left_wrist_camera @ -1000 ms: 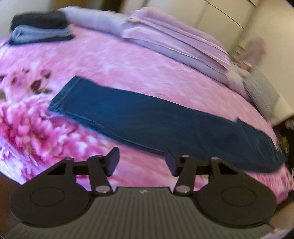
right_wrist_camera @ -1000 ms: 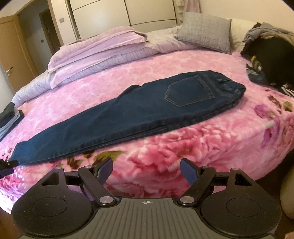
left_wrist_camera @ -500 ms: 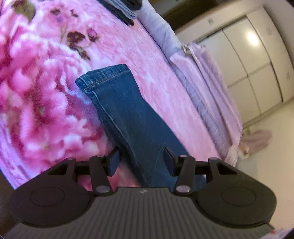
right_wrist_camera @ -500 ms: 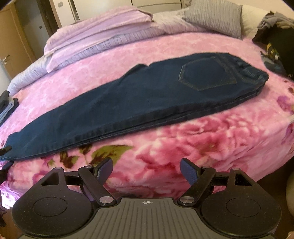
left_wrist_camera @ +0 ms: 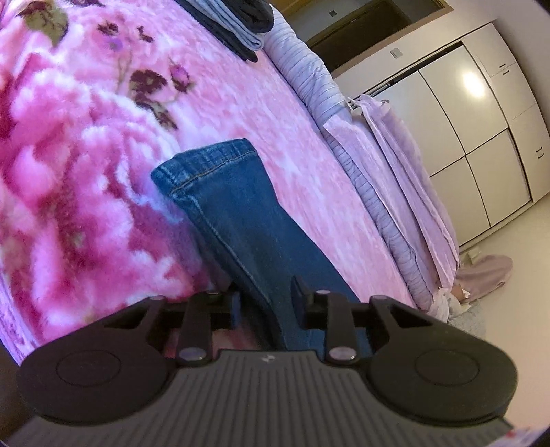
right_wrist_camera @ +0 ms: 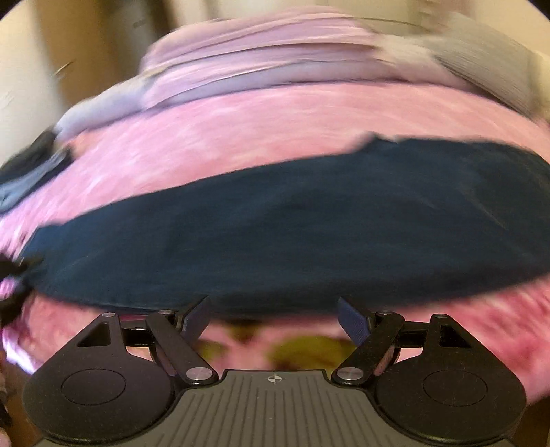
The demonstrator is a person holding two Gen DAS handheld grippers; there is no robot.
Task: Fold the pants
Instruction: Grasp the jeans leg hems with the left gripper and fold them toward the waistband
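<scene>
Pants (left_wrist_camera: pixel 240 220) of dark blue denim lie flat on the bed (left_wrist_camera: pixel 86 172), stretched lengthwise along its near edge over a pink flowered blanket. In the left wrist view one leg runs from the stitched hem (left_wrist_camera: pixel 206 161), which lies out on the blanket, back toward the camera and between the fingers of the left claw (left_wrist_camera: pixel 264 302). That claw's jaws are closing with the leg's denim between them; the fingers stand close on either side of the cloth, and it looks as though they do not yet press it, though the near part is in shadow and hard to read.

The right wrist view is smeared with motion blur. There the pants (right_wrist_camera: pixel 292 220) spread as a broad dark band across the bed (right_wrist_camera: pixel 275 130), and the right claw (right_wrist_camera: pixel 275 319) sits low at the bed's near edge just in front of them, its jaws wide apart with nothing between them but pink blanket.

Toward the far edge of the bed lies a stack of lilac and striped bedding (left_wrist_camera: pixel 395 178). A small pile of folded dark and pale blue clothes (left_wrist_camera: pixel 240 31) rests at a far corner. White wardrobe doors (left_wrist_camera: pixel 481 120) stand beyond the bed.
</scene>
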